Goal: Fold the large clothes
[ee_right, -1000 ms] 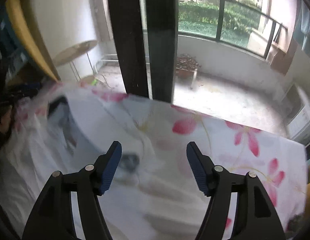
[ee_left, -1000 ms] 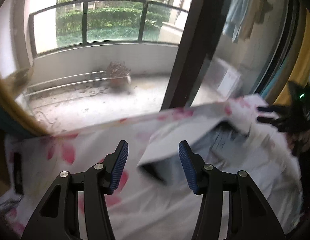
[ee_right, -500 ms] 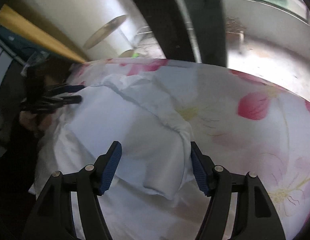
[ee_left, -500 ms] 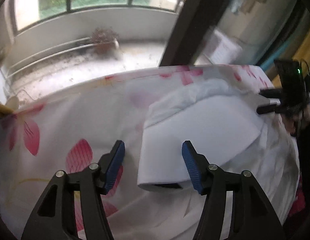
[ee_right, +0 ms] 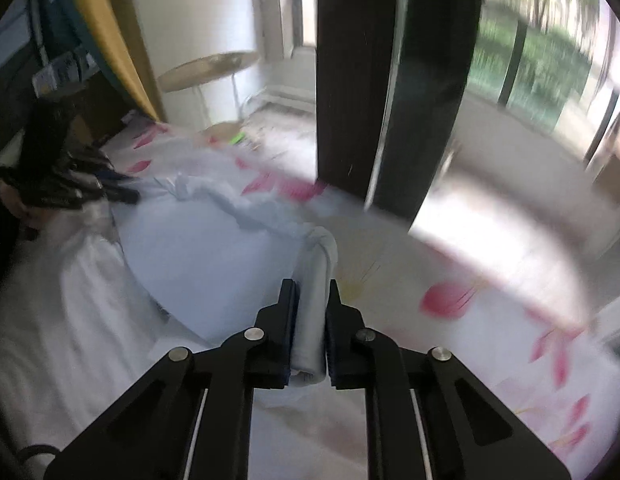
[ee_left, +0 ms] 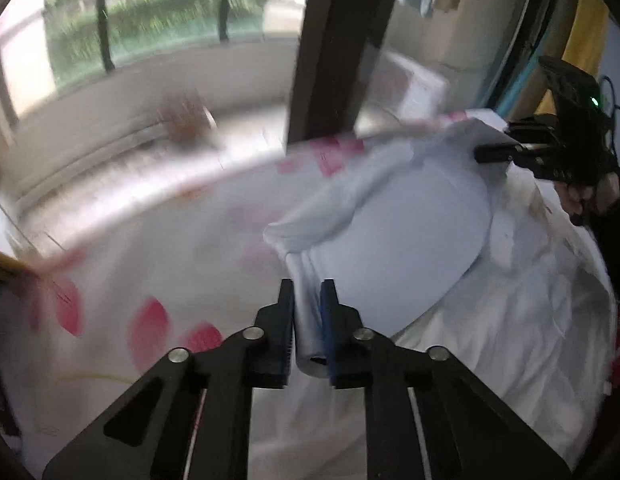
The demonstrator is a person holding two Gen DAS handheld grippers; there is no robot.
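- Closest to each wrist camera, the jaws are closing on cloth. The left gripper [ee_left: 307,316] pinches a rolled corner of the pale blue garment [ee_left: 410,232] between its pads; a second ago those pads stood spread with nothing between them.
- The right gripper [ee_right: 312,320] is in the same condition: jaws drawn in on a bunched fold of the same garment [ee_right: 213,256], where a second ago they stood wide over loose fabric.
- Judgement: both ends of one garment edge are now secured. The grasping step looks complete, and the next move would be to lift and carry that edge across for a fold. The gathered, twisted edge between the two grips may need pulling taut first, or the fold could set in with creases.
- Just beyond the grippers, the garment lies partly folded on a white sheet printed with pink flowers [ee_left: 149,320], its smooth panel facing up. Rumpled white cloth [ee_left: 530,320] lies on its near side.
- At the far end of the garment, each view shows the opposite gripper and the person's hand [ee_left: 582,196] that holds it.
- Farthest off, a dark door frame [ee_right: 358,80], a yellow curtain [ee_right: 109,32], and a balcony with a railing and greenery [ee_left: 157,20].
- No brand, label or legible writing is visible; both views are motion-blurred.
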